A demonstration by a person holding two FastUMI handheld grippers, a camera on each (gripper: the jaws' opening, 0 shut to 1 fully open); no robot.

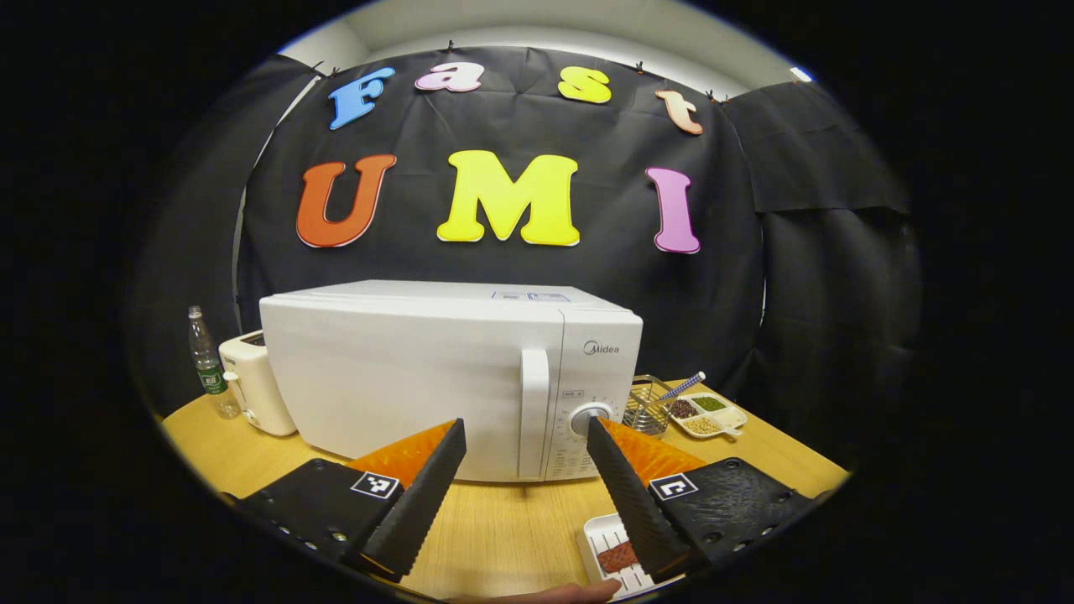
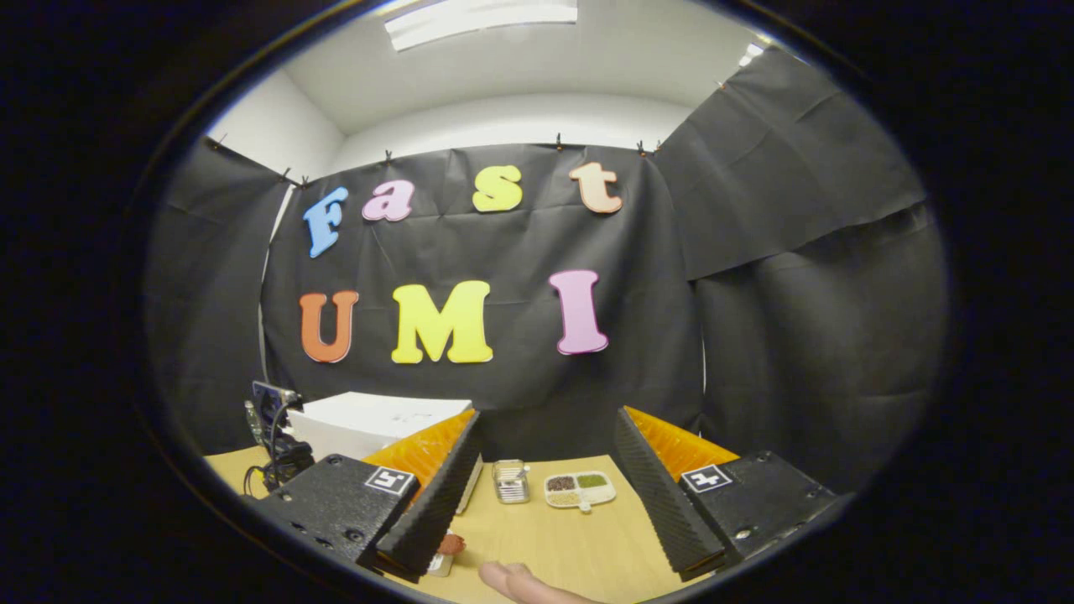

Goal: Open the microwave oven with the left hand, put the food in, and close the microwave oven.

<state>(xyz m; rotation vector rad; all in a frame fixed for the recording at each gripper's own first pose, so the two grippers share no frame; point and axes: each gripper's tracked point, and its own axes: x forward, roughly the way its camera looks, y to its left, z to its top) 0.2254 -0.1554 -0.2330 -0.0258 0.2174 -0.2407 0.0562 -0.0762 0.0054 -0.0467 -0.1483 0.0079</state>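
A white microwave oven (image 1: 436,377) stands on the wooden table (image 1: 503,520) with its door shut; the vertical handle (image 1: 534,411) sits beside the dial (image 1: 590,418). My left gripper (image 1: 524,436) is open, a short way in front of the handle. A white tray with brownish food (image 1: 617,555) lies at the near right, partly behind my left gripper's finger. In the right gripper view, my right gripper (image 2: 545,432) is open with nothing between its fingers. The microwave oven (image 2: 369,424) is far left there, and the food (image 2: 449,545) peeks out by the left finger.
A white toaster (image 1: 252,382) and a plastic bottle (image 1: 205,361) stand left of the microwave. A wire basket (image 1: 646,407) and a divided dish of beans (image 1: 706,413) sit to its right. A person's fingertip (image 2: 512,580) shows at the near edge.
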